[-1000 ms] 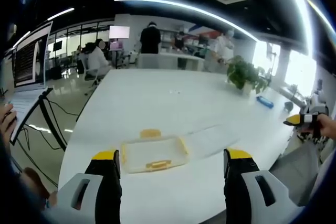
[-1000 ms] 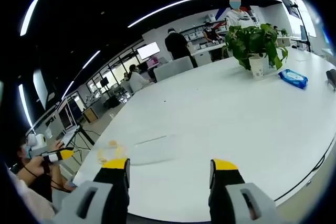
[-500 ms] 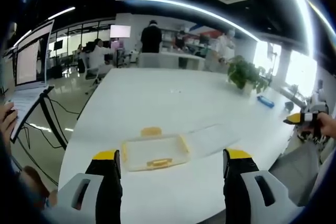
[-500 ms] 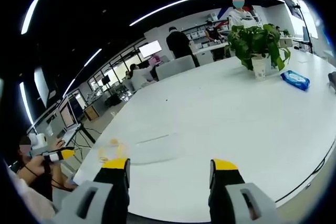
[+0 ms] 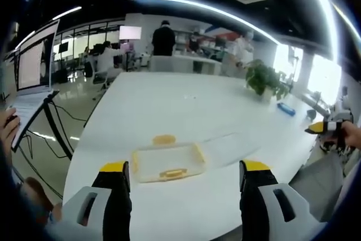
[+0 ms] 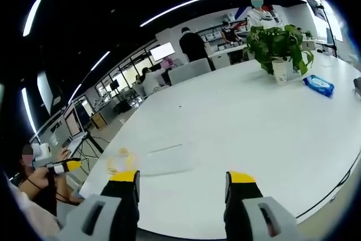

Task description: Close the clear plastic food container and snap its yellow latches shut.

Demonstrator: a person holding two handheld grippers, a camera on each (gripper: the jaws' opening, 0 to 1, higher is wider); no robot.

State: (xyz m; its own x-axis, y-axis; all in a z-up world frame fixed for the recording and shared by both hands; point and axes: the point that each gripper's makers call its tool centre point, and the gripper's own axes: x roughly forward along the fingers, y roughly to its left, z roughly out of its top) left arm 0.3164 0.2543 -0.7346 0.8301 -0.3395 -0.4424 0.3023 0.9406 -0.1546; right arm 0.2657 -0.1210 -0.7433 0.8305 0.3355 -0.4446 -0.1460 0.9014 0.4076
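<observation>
In the left gripper view, the left gripper [image 5: 184, 178] is held above the near edge of a long white table [image 5: 169, 105], its two yellow-tipped jaws spread wide with nothing between them. Just ahead of the jaws, a little nearer the left one, lies the clear shallow rectangular plastic food container [image 5: 167, 161], resting flat on the table. Its rim is trimmed in yellow: one yellow latch [image 5: 173, 172] sits on the side nearest the gripper, and another yellow latch [image 5: 163, 139] lies flat on the far side. A clear flat lid [image 5: 231, 145] stretches away from the container's right side, lying on the table ahead of the right jaw.

In the right gripper view, the right gripper [image 6: 183, 183] also has its jaws wide apart and empty, well apart from the container [image 6: 121, 162], which shows faintly ahead of the left jaw, near the table's edge. Far ahead to the right stand a green potted plant in a white pot [image 6: 276, 49] and a blue flat packet [image 6: 318, 85].
</observation>
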